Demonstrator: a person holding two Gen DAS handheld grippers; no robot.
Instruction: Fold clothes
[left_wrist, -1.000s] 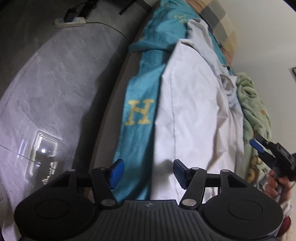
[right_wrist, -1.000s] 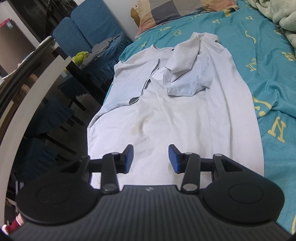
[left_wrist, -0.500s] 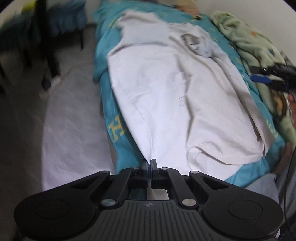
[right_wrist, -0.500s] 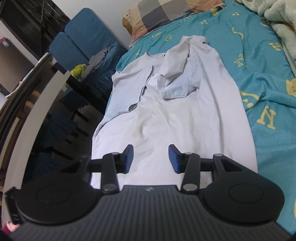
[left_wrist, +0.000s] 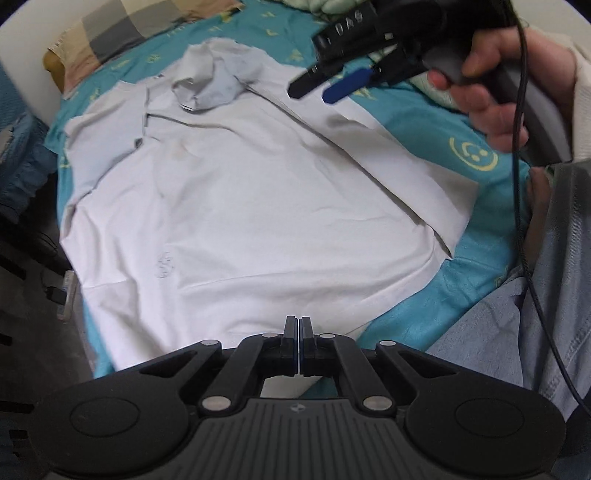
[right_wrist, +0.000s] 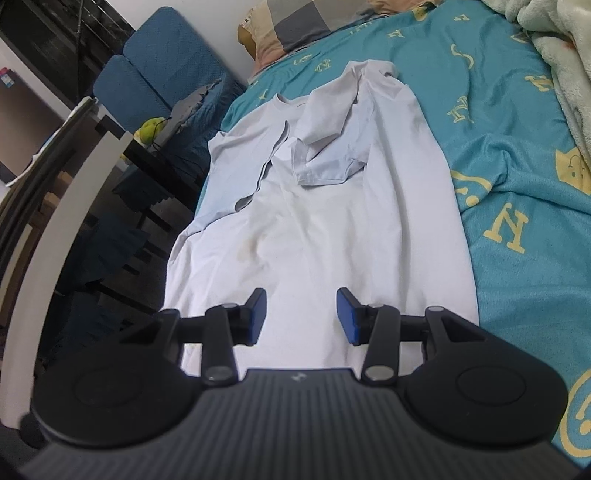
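A white T-shirt (left_wrist: 258, 206) lies spread on the teal bed sheet (left_wrist: 436, 129), collar toward the pillow, with both sleeves folded inward near the top. It also shows in the right wrist view (right_wrist: 325, 229). My left gripper (left_wrist: 298, 332) is shut at the shirt's bottom hem, pinching the cloth. My right gripper (right_wrist: 301, 314) is open and empty, hovering above the shirt's lower part. In the left wrist view the right gripper (left_wrist: 328, 85) hangs over the shirt's right side, held by a hand.
A checked pillow (right_wrist: 295, 26) lies at the bed's head. A pale green blanket (right_wrist: 554, 48) is bunched on the right. Blue chairs (right_wrist: 155, 74) and a dark table (right_wrist: 147, 158) stand left of the bed. The person's jeans-clad leg (left_wrist: 535, 314) is at right.
My left gripper went from open beside the bed's edge to shut on the shirt's hem, and its view swung toward the pillow. My right gripper stayed open and moved slightly forward over the shirt.
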